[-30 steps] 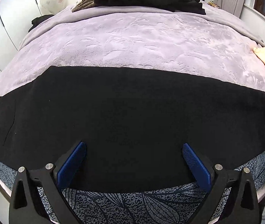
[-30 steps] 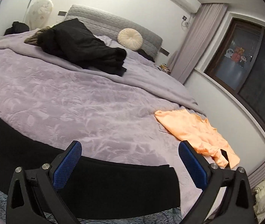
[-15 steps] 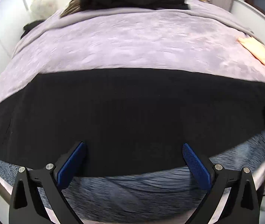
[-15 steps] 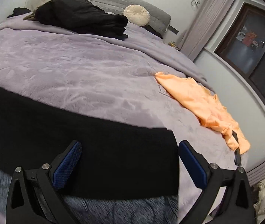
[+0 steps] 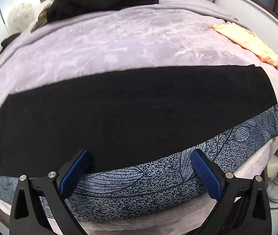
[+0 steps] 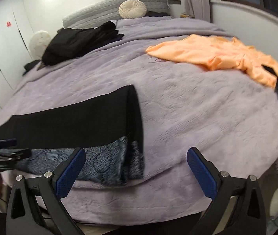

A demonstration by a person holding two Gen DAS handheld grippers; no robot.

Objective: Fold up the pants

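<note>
The black fabric pants lie flat in a long band across the near part of the bed with the lilac plush blanket, over a blue-grey leaf-patterned cloth that shows along their near edge. The left gripper hangs over that near edge, its 2 blue-padded fingers spread wide and holding nothing. The right gripper is likewise spread wide and empty, near the pants' right end. Farther right lies an orange garment; a black clothes pile sits far left.
</note>
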